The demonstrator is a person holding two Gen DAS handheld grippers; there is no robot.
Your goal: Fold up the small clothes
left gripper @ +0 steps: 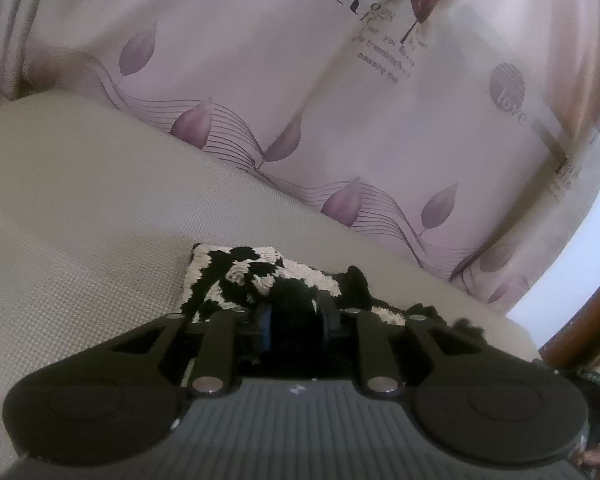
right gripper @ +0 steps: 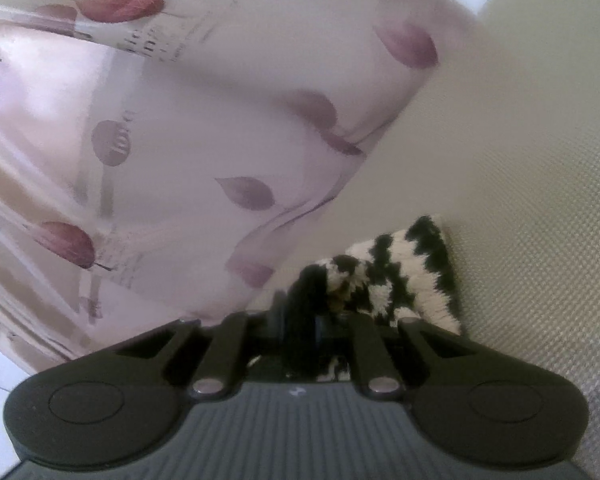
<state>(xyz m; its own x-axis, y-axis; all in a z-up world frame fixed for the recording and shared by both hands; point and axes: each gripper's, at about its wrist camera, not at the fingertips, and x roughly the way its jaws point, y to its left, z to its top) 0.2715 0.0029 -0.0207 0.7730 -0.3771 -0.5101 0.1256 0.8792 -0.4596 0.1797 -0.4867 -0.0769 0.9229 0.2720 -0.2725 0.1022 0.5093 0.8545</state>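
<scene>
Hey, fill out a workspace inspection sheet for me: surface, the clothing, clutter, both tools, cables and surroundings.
Surface: beige textured cushion, bare around the garment.
Job's things: black-and-white knit garment, lying on the cushion.
Clutter: nothing seen.
Grippers: left tool has black knit between its fingers; whether it is clamped cannot be told. Right tool shut on the garment's dark edge.
Cables: nothing seen.
Surroundings: pale leaf-print curtain with lettering behind the cushion; brown wood at the right edge.

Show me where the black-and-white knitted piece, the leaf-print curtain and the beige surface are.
black-and-white knit garment [right gripper: 400,276], right wrist view, on its zigzag body.
leaf-print curtain [left gripper: 340,92], left wrist view, on its pale middle.
beige textured surface [left gripper: 80,220], left wrist view, on a bare part.
</scene>
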